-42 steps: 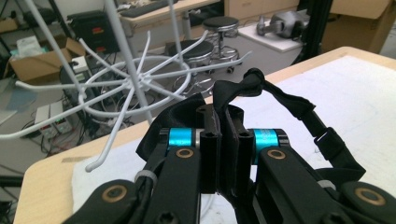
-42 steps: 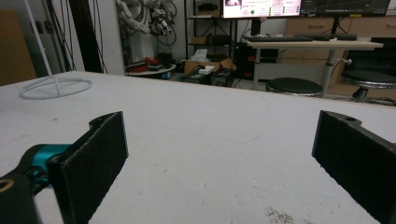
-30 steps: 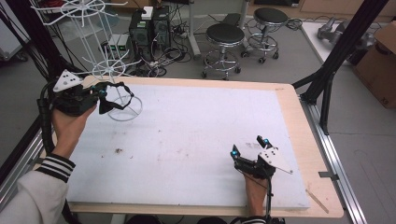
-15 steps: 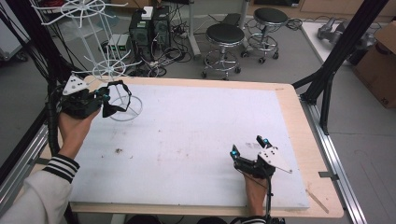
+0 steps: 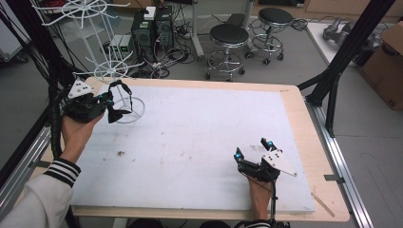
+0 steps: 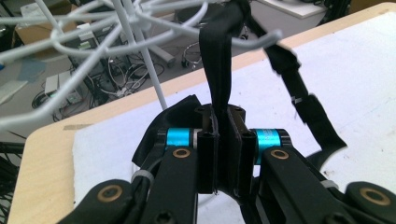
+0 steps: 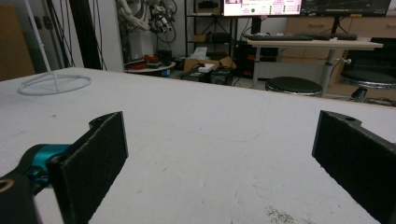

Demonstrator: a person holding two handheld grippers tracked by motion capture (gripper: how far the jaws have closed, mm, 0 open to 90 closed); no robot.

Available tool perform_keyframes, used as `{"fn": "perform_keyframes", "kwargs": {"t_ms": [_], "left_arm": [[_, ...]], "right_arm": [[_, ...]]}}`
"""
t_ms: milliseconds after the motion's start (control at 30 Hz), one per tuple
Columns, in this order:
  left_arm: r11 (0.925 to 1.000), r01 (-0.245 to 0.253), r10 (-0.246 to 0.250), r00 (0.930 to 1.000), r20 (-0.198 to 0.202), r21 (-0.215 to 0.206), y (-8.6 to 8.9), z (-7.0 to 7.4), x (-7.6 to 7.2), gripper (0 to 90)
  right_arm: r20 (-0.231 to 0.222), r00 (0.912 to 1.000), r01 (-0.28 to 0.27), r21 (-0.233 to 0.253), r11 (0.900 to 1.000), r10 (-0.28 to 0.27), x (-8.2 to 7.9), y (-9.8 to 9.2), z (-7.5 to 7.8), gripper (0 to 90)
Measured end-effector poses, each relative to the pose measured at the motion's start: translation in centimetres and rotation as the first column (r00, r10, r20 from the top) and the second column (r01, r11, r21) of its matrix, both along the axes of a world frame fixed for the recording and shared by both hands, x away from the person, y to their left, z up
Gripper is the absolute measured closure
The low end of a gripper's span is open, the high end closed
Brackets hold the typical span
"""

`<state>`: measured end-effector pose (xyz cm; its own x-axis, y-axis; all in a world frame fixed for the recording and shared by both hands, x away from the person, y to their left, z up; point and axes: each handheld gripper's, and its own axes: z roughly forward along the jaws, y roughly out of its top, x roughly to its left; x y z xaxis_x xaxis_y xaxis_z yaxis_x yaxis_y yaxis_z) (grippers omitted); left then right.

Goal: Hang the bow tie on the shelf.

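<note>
1. Your left gripper (image 5: 110, 105) sits at the far left corner of the white foam-covered wooden table (image 5: 199, 137), beside the white wire rack stand (image 5: 111, 71), whose ring-shaped base (image 5: 129, 110) rests on the white surface.
2. In the left gripper view, the jaws of your left gripper (image 6: 223, 154) are pressed together on a black fabric strap (image 6: 218, 74), pinching it just below the rack's arms.
3. The strap rises from the jaws and drapes over a white wire hook (image 6: 261, 38) of the stand; its other length, with a black buckle piece (image 6: 310, 109), hangs down on the right toward the table.
4. In the high view, the strap (image 5: 119, 88) loops above the gripper next to the stand's thin pole.
5. Your right gripper (image 5: 253, 155) rests near the front right of the table, well apart from the stand, your right hand (image 5: 259, 190) behind it.
6. In the right gripper view, your right gripper (image 7: 219, 154) stands spread wide, its black padded jaws holding nothing, low over the white surface.
7. That view shows the ring base (image 7: 55, 84) far off at the left, with round black stools (image 7: 294, 86) beyond the table's edge.
</note>
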<state>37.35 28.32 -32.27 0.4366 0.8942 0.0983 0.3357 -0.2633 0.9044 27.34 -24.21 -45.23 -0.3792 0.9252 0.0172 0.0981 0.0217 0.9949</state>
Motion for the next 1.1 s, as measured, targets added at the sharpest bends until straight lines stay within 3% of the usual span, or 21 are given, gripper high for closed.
{"fn": "perform_keyframes", "kwargs": {"t_ms": [167, 367, 667, 733, 800, 833, 933, 1000, 1033, 1100], "left_arm": [[0.9999, -0.011, 0.012, 0.9999, -0.005, 0.005, 0.3, -0.9, -0.3, 80.7], [0.9999, -0.012, 0.012, 0.9999, -0.004, 0.003, 0.4, -1.1, -0.5, 59.7], [0.9961, 0.051, -0.053, 0.9985, -0.017, -0.071, 1.3, -1.7, -1.9, 24.8], [0.988, 0.113, -0.114, 0.9935, -0.004, -0.106, 1.6, -2.1, -2.5, 19.7], [0.9813, 0.159, -0.155, 0.9871, 0.042, -0.109, 1.7, -2.5, -3.5, 19.7], [0.9719, 0.205, -0.198, 0.9778, 0.069, -0.116, 1.9, -3.1, -4.5, 19.5], [0.9531, 0.263, -0.245, 0.9611, 0.127, -0.15, 2.2, -4.2, -6.0, 16.3], [0.95, 0.269, -0.247, 0.9579, 0.147, -0.159, 2.3, -4.5, -6.4, 16.2], [0.9429, 0.289, -0.255, 0.9468, 0.196, -0.166, 2.4, -5.6, -7.3, 16.5], [0.9396, 0.3, -0.261, 0.9388, 0.225, -0.164, 2.3, -6.6, -7.9, 16.3]], "right_arm": [[0.003, 1.0, 0.0, 0.001, 1.0, 0.0, 0.0, 0.0, 0.0, 2.4], [0.0, 1.0, -0.001, 0.0, 1.0, 0.001, 0.0, 0.0, 0.0, 2.4], [0.005, 1.0, -0.004, -0.009, 1.0, 0.004, 0.1, 0.0, 0.0, 2.4], [0.003, 1.0, -0.003, -0.005, 1.0, 0.003, 0.0, 0.0, 0.0, 2.4], [0.002, 1.0, -0.003, -0.004, 1.0, 0.003, 0.0, 0.0, 0.0, 2.4], [0.003, 1.0, -0.003, -0.004, 1.0, 0.003, 0.0, 0.0, 0.0, 2.4], [0.008, 1.0, -0.003, -0.005, 1.0, 0.003, 0.1, -0.1, 0.0, 2.4], [0.004, 1.0, -0.004, -0.002, 1.0, 0.004, 0.1, -0.1, 0.0, 2.4], [0.008, 1.0, -0.004, -0.005, 1.0, 0.004, 0.1, -0.1, 0.0, 2.4], [0.004, 1.0, -0.006, -0.002, 1.0, 0.006, 0.1, -0.1, 0.0, 2.4]]}}
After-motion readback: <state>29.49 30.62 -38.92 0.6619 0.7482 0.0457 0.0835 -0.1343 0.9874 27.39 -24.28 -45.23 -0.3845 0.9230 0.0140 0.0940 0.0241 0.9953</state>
